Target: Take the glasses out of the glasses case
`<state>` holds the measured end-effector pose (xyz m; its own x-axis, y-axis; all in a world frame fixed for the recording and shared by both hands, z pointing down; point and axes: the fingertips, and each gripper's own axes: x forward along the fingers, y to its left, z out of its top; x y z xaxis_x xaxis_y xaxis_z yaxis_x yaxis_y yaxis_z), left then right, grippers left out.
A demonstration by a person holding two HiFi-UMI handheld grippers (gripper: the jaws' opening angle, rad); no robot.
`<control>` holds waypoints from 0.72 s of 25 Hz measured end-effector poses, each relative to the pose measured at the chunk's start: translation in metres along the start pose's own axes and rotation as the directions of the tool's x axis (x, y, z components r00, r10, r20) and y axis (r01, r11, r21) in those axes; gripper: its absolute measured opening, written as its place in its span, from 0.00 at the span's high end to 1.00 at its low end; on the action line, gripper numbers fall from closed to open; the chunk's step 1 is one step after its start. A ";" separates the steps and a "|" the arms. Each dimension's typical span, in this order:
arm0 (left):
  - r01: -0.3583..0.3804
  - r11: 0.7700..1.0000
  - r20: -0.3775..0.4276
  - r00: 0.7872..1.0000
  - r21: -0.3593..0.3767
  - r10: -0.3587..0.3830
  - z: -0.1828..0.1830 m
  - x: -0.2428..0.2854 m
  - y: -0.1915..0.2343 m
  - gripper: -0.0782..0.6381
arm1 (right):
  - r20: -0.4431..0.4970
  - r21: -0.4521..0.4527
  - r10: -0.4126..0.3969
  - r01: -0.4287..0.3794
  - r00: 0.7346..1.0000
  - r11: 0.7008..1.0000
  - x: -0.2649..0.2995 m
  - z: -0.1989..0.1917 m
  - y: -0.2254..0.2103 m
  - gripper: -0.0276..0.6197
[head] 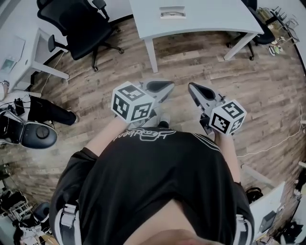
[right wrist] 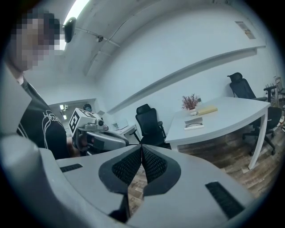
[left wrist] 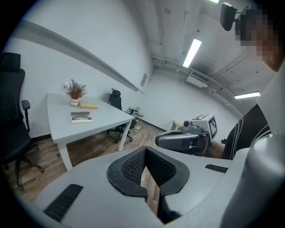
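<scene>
The glasses case (head: 172, 12) lies open on the white table (head: 215, 19) far ahead of me, with dark glasses inside it. It shows small in the left gripper view (left wrist: 81, 117) and in the right gripper view (right wrist: 194, 123). My left gripper (head: 165, 86) and right gripper (head: 193, 87) are held close to the body over the wooden floor, well short of the table. In each gripper's own view the jaws meet at the tips with nothing between them, at the left gripper (left wrist: 145, 149) and the right gripper (right wrist: 141, 147).
A black office chair (head: 81, 24) stands left of the table and another (head: 260, 33) at its right end. A small plant (left wrist: 75, 91) and a yellowish object (left wrist: 88, 105) sit behind the case. Another person's legs (head: 48, 112) and a desk are at the left.
</scene>
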<state>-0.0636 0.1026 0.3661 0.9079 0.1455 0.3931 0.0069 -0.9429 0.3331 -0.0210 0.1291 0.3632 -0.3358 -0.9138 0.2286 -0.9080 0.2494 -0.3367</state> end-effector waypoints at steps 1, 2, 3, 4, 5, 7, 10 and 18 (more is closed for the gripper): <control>-0.001 1.000 0.000 1.000 -0.001 0.001 0.008 0.004 0.014 0.88 | -0.001 -0.005 -0.002 0.002 1.000 1.000 0.011 0.007 -0.010 0.94; 0.000 1.000 -0.001 1.000 -0.001 0.000 0.016 0.009 0.028 0.88 | 0.001 -0.009 -0.005 0.005 1.000 1.000 0.021 0.015 -0.019 0.94; 0.003 1.000 -0.004 1.000 0.001 -0.003 0.023 0.012 0.039 0.88 | 0.004 -0.012 -0.009 0.009 1.000 1.000 0.030 0.021 -0.027 0.94; 0.008 1.000 -0.006 1.000 0.005 -0.008 0.029 0.015 0.049 0.88 | 0.009 -0.015 -0.014 0.014 1.000 1.000 0.039 0.029 -0.035 0.94; 0.014 1.000 -0.004 1.000 0.013 -0.014 0.036 0.016 0.058 0.88 | 0.015 -0.018 -0.019 0.019 1.000 1.000 0.048 0.036 -0.041 0.94; 0.019 1.000 0.010 1.000 0.023 -0.019 0.050 0.017 0.076 0.88 | 0.024 -0.020 -0.023 0.023 0.999 1.000 0.065 0.050 -0.050 0.94; 0.011 1.000 0.037 0.999 0.014 -0.011 0.063 0.018 0.098 0.88 | 0.023 -0.033 -0.010 0.011 1.000 0.999 0.082 0.061 -0.056 0.94; -0.017 1.000 0.095 0.995 -0.024 0.019 0.085 0.019 0.137 0.88 | -0.006 -0.084 0.010 -0.011 1.000 0.996 0.106 0.077 -0.076 0.94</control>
<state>-0.0102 -0.0488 0.3465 0.9437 0.0980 0.3160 -0.0187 -0.9378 0.3467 0.0316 -0.0114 0.3428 -0.3467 -0.9091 0.2309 -0.9221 0.2852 -0.2615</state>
